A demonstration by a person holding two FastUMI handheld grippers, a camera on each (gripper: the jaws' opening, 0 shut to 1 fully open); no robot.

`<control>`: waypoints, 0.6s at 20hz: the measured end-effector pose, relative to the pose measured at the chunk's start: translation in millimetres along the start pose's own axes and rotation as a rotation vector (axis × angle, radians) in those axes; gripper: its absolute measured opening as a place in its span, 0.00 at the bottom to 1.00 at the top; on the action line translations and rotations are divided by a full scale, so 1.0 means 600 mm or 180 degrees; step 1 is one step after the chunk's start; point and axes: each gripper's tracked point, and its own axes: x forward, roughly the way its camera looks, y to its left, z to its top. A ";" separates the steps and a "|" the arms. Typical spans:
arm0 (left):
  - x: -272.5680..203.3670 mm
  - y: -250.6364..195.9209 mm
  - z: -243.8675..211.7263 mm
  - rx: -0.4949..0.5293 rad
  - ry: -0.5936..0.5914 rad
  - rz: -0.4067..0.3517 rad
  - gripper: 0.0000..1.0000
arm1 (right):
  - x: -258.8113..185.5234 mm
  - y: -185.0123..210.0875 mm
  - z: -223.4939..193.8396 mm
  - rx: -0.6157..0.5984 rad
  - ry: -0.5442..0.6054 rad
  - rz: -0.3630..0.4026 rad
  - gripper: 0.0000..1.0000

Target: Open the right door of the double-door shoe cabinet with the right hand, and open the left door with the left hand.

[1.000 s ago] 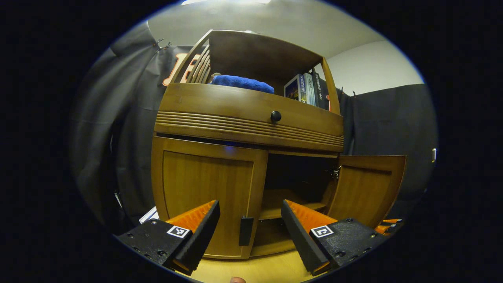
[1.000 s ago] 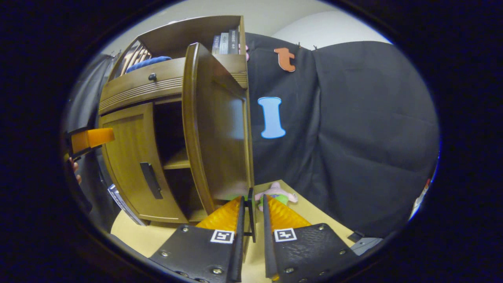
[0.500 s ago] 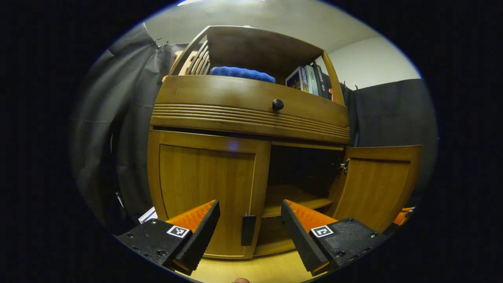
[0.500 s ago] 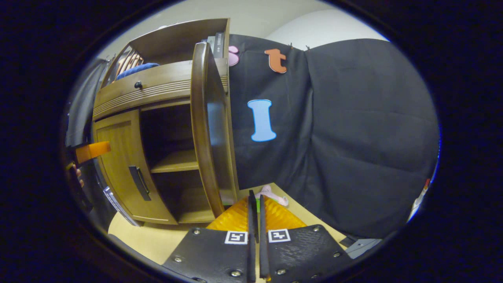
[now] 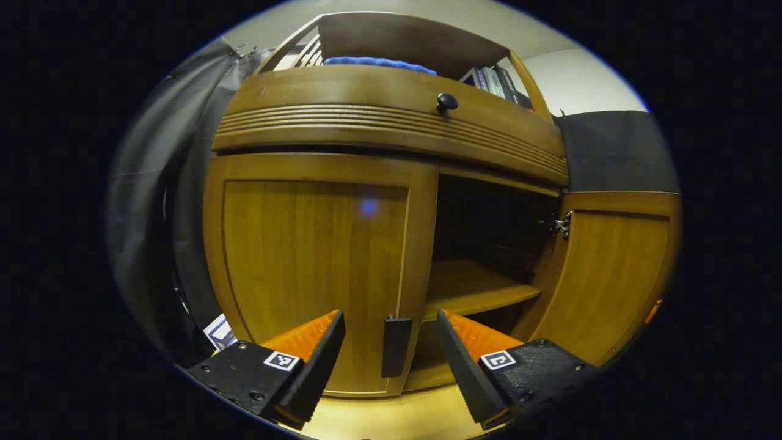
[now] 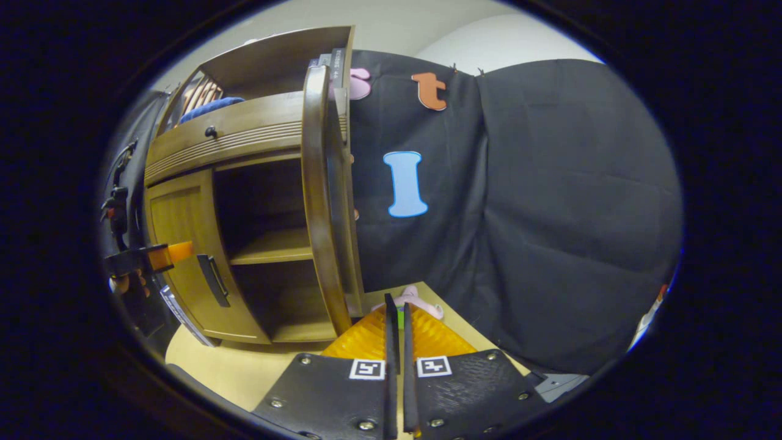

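— The shoe cabinet (image 5: 379,122) is sitting right in front of my left gripper (image 5: 390,342). Its left door (image 5: 311,256) is lying flush and closed, and I am holding the gripper spread wide with the dark left door handle (image 5: 396,345) standing between the fingers, untouched by either one as far as I can see.

— And the right side?

— The right door (image 6: 321,201) is standing swung out, edge-on in the right gripper view, with the inner shelf (image 5: 470,287) showing behind it. I am holding the right gripper (image 6: 397,318) with its fingers pressed nearly together on the thin dark handle (image 6: 388,308) at the door's lower edge; a narrow slit is showing between them farther down.

— Any writing you can read?

— I am seeing books (image 5: 495,79) standing on the top shelf beside a blue towel (image 5: 379,62), but the spines are too small to make out. Square black-and-white markers are sitting on both gripper bodies. A printed box (image 5: 219,332) is peeking out low beside the cabinet, unreadable too.

— The drawer?

— It is sitting closed, its round black knob (image 5: 446,101) sticking out above the doors.
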 end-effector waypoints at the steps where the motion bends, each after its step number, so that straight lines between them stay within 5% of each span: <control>1: 0.011 0.000 -0.005 0.0000 0.0024 -0.0005 0.85 | 0.000 -0.005 0.002 0.0026 0.0000 -0.0026 0.05; 12: 0.082 -0.017 -0.045 0.0092 0.0228 -0.0044 0.70 | -0.016 -0.057 0.008 0.0082 -0.0028 -0.0346 0.05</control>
